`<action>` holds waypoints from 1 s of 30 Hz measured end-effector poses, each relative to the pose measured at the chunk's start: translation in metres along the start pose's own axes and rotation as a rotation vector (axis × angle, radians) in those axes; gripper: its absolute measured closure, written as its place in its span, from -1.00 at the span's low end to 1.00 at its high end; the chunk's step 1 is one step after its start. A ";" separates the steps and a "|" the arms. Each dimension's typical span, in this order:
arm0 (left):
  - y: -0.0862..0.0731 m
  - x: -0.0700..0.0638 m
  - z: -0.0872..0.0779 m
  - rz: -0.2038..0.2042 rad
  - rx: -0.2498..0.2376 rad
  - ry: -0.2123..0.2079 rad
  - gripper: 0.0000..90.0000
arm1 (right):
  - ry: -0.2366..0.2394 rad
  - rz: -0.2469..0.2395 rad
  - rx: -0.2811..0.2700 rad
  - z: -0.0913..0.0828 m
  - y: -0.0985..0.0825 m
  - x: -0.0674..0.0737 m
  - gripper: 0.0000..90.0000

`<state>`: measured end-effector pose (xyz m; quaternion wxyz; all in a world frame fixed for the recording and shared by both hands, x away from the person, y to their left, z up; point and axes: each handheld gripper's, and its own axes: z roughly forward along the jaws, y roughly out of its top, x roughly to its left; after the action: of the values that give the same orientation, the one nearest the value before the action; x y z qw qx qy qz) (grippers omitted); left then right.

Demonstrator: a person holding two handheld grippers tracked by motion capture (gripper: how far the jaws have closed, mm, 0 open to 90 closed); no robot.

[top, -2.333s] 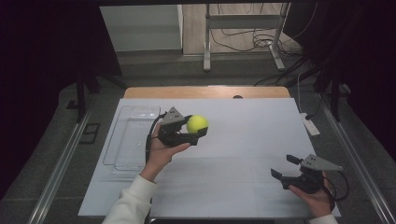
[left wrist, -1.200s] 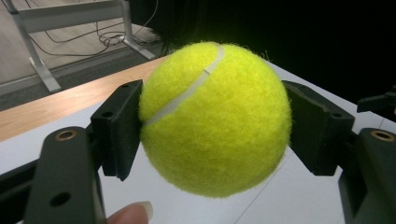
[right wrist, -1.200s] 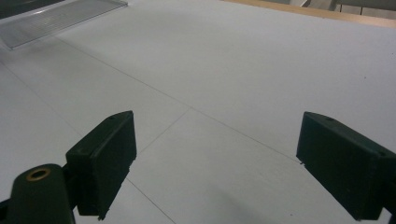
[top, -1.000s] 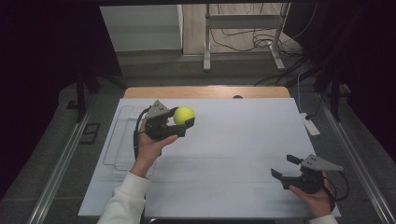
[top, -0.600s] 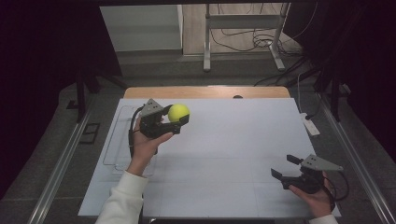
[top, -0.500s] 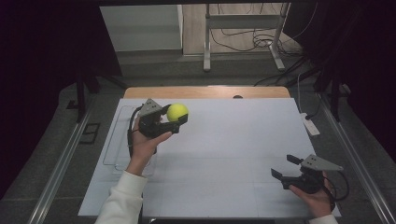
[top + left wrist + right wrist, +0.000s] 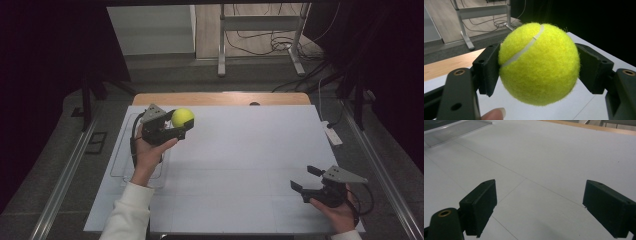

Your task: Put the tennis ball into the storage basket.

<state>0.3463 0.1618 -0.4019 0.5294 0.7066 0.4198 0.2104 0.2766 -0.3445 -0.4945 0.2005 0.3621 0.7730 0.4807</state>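
A yellow tennis ball [image 7: 537, 63] is clenched between the jaws of the left claw [image 7: 172, 127], held aloft over the desk [image 7: 250, 150] beside a clear tray [image 7: 122, 150], while the right claw [image 7: 307, 179] is kept spread wide, empty, near the desk's right front corner.

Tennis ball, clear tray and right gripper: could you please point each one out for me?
Tennis ball [image 7: 539, 63], left gripper view, middle of its felt.
Clear tray [image 7: 121, 150], high view, bare left part.
Right gripper [image 7: 307, 178], high view, midway between its fingertips.
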 end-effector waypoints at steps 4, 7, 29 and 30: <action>0.000 0.003 -0.001 -0.001 -0.001 0.013 -0.39 | 0.002 0.000 0.002 0.000 0.000 0.000 -0.73; 0.000 0.005 -0.002 -0.003 -0.002 0.020 -0.39 | 0.001 -0.001 0.001 0.000 0.000 0.000 -0.73; -0.003 0.031 -0.011 -0.031 -0.014 0.086 -0.39 | -0.001 -0.006 0.004 0.001 0.000 0.001 -0.73; -0.003 0.032 -0.011 -0.032 -0.015 0.089 -0.39 | -0.002 -0.007 0.004 0.000 0.000 0.001 -0.73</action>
<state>0.3546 0.1945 -0.4058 0.5187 0.6857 0.4528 0.2362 0.2764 -0.3435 -0.4946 0.2022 0.3602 0.7751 0.4782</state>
